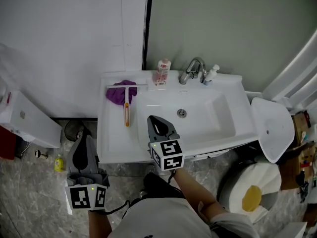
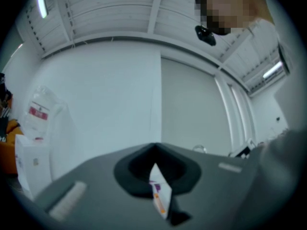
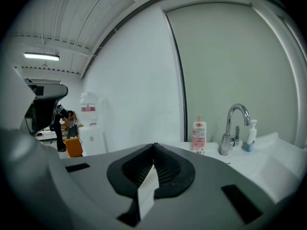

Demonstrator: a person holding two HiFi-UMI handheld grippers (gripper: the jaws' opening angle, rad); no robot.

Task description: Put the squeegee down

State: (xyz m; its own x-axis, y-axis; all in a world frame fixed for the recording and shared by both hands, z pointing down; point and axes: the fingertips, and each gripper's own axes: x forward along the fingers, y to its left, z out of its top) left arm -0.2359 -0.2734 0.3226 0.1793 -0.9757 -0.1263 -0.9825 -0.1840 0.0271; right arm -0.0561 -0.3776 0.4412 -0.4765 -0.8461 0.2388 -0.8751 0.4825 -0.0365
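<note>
Head view: the squeegee (image 1: pixel 127 106) lies flat on the white table (image 1: pixel 112 135) left of the sink (image 1: pixel 213 114), its blade end across a purple cloth (image 1: pixel 117 94), well apart from both tools. The right hand-held gripper (image 1: pixel 155 119) hangs over the table's front edge, jaws pressed together and empty. The left hand-held gripper (image 1: pixel 84 139) sits lower left over the floor, jaws also together, holding nothing.

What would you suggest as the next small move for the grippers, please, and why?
Probably hold both clear and do nothing more: the squeegee lies flat on the sink counter, partly over the purple cloth, and the left gripper and right gripper are shut with nothing between their jaws.
</note>
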